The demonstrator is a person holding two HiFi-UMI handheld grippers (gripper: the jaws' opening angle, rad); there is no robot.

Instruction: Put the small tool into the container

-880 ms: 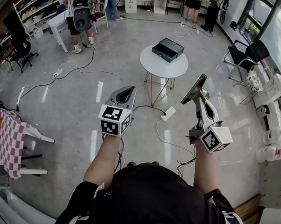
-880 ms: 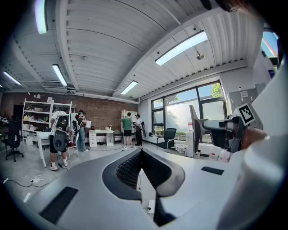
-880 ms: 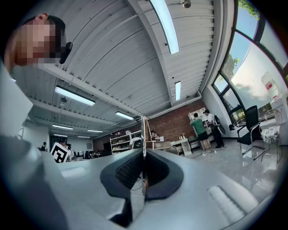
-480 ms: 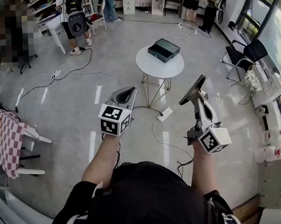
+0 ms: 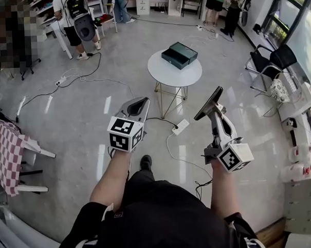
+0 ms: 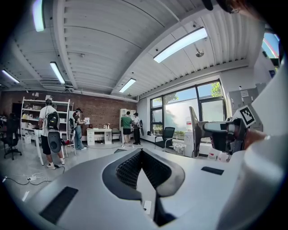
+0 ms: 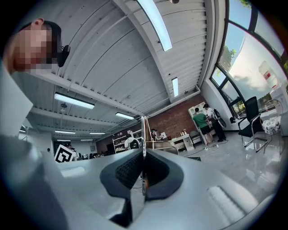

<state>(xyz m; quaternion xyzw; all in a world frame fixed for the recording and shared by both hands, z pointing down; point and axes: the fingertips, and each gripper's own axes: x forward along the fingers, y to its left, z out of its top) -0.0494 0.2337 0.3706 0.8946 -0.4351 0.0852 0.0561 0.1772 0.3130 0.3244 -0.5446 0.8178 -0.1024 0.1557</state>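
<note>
**Both grippers empty, table dead ahead**

Nearest in, the left gripper [image 5: 136,103] has its jaws pressed together with nothing between them. The right gripper [image 5: 208,104] is the same, closed on thin air. One black shoe [image 5: 145,161] pokes out below, so the step in hand reads as the walk-up to the work.

To do it well, mind the white power strip [image 5: 180,127] lying on the grey floor, squarely between the person and the table legs (a proper trip hazard). Go round it, and part one pair of jaws before reaching for anything.

Further on, the round white table [image 5: 166,75] carries a dark rectangular box with a greenish top [image 5: 179,54], presumably the container. And the small tool? No view shows it; it may be on the table but too small to tell.

A black office chair [image 5: 276,59] sits off to the right and a red-checked cloth [image 5: 7,153] to the left. People stand at the far desks, well apart from the route.
</note>
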